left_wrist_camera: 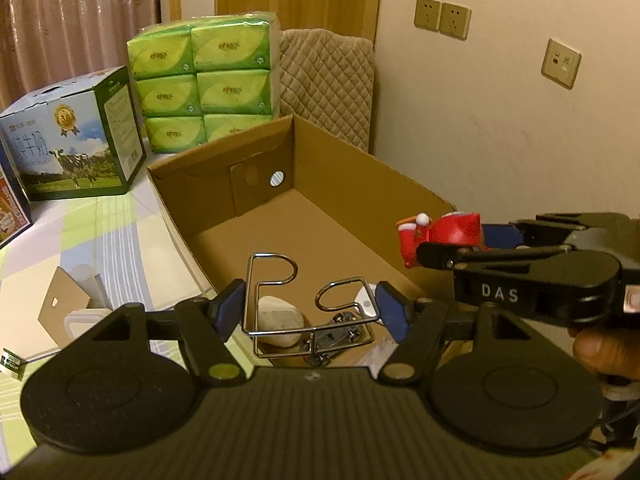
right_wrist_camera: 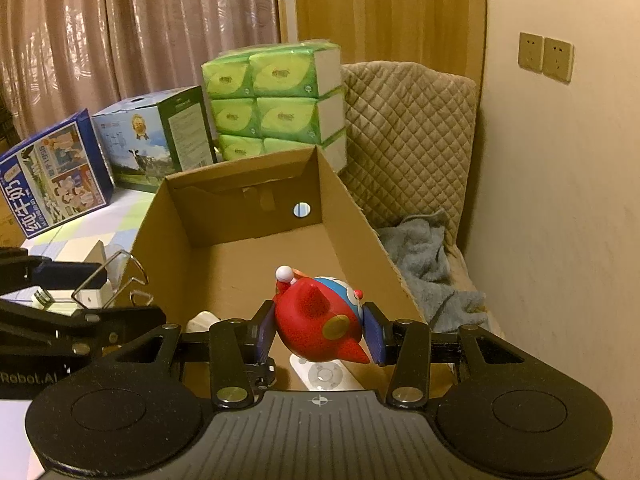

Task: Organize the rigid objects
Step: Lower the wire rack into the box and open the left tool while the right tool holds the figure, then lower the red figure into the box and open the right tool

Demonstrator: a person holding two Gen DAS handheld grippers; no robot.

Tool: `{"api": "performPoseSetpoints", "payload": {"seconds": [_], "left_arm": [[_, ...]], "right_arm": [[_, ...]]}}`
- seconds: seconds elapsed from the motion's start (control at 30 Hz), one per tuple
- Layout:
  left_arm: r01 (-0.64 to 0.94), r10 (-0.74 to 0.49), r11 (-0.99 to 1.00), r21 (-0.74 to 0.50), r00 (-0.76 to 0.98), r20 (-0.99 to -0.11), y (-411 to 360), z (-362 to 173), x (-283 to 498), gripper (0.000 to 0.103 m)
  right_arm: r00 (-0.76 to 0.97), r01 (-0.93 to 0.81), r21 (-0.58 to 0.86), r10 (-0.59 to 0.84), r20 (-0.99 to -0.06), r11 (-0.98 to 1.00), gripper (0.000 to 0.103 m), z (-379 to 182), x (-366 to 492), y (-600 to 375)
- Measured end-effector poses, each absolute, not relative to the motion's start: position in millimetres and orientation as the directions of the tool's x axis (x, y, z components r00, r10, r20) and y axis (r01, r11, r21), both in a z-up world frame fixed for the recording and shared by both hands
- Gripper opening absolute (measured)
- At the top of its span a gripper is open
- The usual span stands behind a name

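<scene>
Left jaws (left_wrist_camera: 310, 312): clamped on wire rack (left_wrist_camera: 308, 308), poised above cardboard box's (left_wrist_camera: 360, 168) near end. Right jaws (right_wrist_camera: 320, 330): clamped on red toy figurine (right_wrist_camera: 320, 320), likewise over that end. Both items' destination, as I judge it, lies directly below.

Right gripper (left_wrist_camera: 424, 256) body: read "DAS".
Left gripper (right_wrist_camera: 92, 292) body: read "Robot.AI".
Blue carton (right_wrist_camera: 52, 176): showed "纯牛奶" and "1956".
Milk box (left_wrist_camera: 72, 148): medal read "3.6"; "牛奶" was legible.
</scene>
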State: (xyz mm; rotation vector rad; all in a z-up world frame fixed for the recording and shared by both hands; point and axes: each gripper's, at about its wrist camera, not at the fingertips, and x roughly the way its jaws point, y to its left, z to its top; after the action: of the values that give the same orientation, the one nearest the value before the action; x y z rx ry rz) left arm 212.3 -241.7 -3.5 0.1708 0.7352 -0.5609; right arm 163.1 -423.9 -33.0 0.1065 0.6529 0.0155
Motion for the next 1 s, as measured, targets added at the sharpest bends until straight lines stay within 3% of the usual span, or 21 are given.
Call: {"api": "performPoseSetpoints", "payload": {"seconds": [1.0], "left_arm": [[0.485, -0.392, 0.873, -0.055, 0.629, -0.671, -226.9, -7.5, 212.1, 0.072]], "right_arm": [[0.792, 0.024, 0.113, 0.05, -0.608, 0.993, 0.043, -35.1, 160.5, -424.0]]}}
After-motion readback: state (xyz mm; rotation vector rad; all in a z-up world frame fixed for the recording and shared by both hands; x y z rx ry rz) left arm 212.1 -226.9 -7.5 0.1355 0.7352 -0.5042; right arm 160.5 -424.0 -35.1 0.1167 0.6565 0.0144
